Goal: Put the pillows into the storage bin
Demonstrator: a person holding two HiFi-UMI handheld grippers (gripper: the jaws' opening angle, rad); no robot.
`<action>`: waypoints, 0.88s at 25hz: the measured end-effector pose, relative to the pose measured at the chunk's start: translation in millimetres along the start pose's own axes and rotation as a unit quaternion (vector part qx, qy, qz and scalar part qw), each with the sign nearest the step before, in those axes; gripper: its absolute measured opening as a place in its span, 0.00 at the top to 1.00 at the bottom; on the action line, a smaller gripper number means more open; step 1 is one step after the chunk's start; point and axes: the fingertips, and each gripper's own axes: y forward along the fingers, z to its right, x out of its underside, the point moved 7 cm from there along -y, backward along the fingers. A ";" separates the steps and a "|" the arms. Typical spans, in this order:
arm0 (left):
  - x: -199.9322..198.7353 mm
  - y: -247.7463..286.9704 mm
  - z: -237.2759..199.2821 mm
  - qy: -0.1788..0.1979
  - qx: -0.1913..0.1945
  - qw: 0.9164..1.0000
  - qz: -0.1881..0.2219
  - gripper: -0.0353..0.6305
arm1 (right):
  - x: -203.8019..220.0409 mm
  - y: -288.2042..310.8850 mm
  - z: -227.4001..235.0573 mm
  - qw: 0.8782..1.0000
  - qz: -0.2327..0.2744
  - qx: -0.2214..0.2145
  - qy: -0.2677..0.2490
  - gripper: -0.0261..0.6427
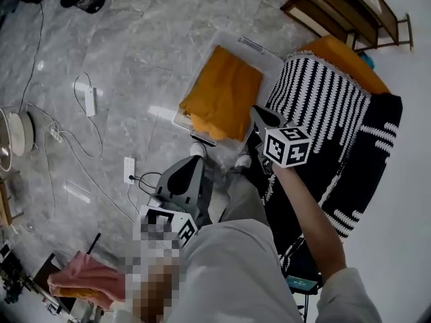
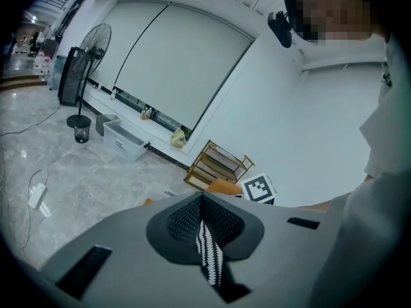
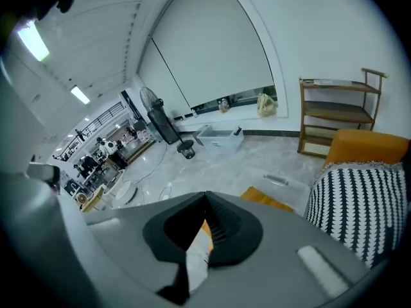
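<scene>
Head view: L gripper (image 1: 196, 161) jaws clamp striped pillow (image 1: 323, 99), R gripper (image 1: 260, 114) shut; orange pillow (image 1: 225, 96) fills bin (image 1: 232, 40).

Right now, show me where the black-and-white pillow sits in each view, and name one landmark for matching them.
Head view: the black-and-white pillow is right of centre.
Left gripper view: only a striped sliver of it shows, low at centre, between the jaws.
Right gripper view: it is at the lower right edge.
Shared landmark: the wooden shelf is visible in all three.
</scene>
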 end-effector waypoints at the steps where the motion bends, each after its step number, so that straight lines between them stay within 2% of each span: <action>1: -3.1 -4.0 0.9 0.003 -0.001 1.000 0.002 0.93 | -4.3 -10.8 -6.7 1.000 0.003 -0.004 0.001 0.94; 6: -34.1 -28.3 4.9 0.034 -0.003 0.999 0.021 0.93 | -33.7 -62.5 -44.8 0.999 0.034 -0.028 -0.024 0.94; 12: -60.3 -52.2 17.0 0.066 0.018 0.997 0.036 0.93 | -62.8 -122.9 -90.6 0.986 0.064 -0.065 -0.141 0.94; 18: -85.9 -73.3 37.5 0.082 0.045 0.994 0.061 0.93 | -92.3 -190.7 -128.9 0.974 0.101 -0.065 -0.190 0.94; 22: -88.2 -78.9 52.6 0.086 0.064 0.992 0.072 0.93 | -94.9 -227.7 -146.6 0.964 0.123 -0.053 -0.230 0.94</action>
